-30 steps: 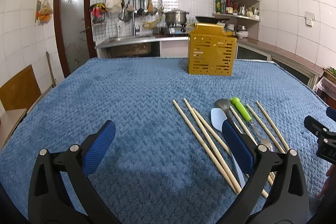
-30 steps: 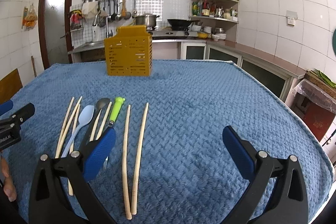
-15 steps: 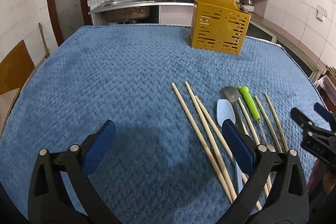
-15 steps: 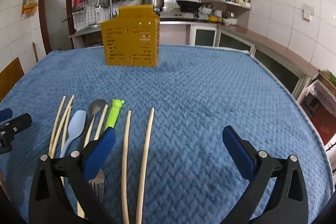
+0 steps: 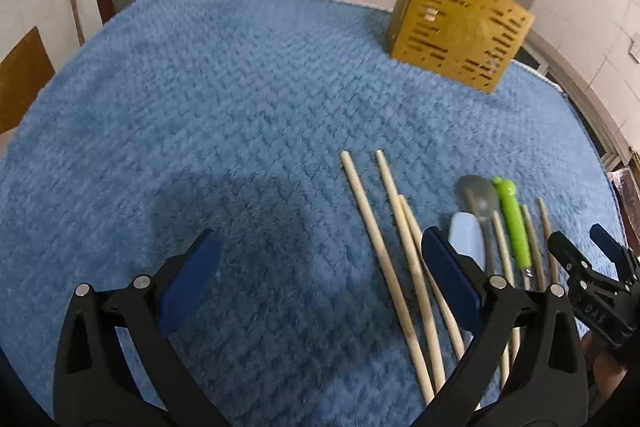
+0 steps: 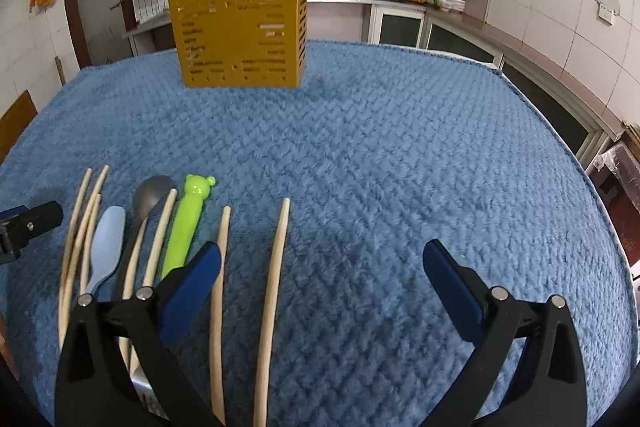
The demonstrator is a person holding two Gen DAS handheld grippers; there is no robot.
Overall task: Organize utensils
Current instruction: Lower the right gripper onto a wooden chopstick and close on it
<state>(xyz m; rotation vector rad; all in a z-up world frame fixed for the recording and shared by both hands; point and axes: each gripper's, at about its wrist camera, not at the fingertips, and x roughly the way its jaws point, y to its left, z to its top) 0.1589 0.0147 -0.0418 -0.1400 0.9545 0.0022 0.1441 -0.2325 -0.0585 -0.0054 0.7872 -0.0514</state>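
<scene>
While both sets of tongs hang spread and empty, the chopsticks lie lengthwise, pointing toward the yellow holder, just inside the right tongs' left finger, nearer than the left tongs.

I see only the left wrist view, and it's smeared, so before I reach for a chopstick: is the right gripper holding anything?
Observer: No. In the right wrist view the right gripper is open with nothing in it, over the blue cloth.
Operator: What lies nearest to it?
Observer: The rightmost chopstick lies between its fingers, and the next chopstick runs just beside its left pad. The two lie apart.
Operator: Anything on the green handle I can't make out?
Observer: The green handle ends in a small bear head, at the end nearer the yellow holder.
</scene>
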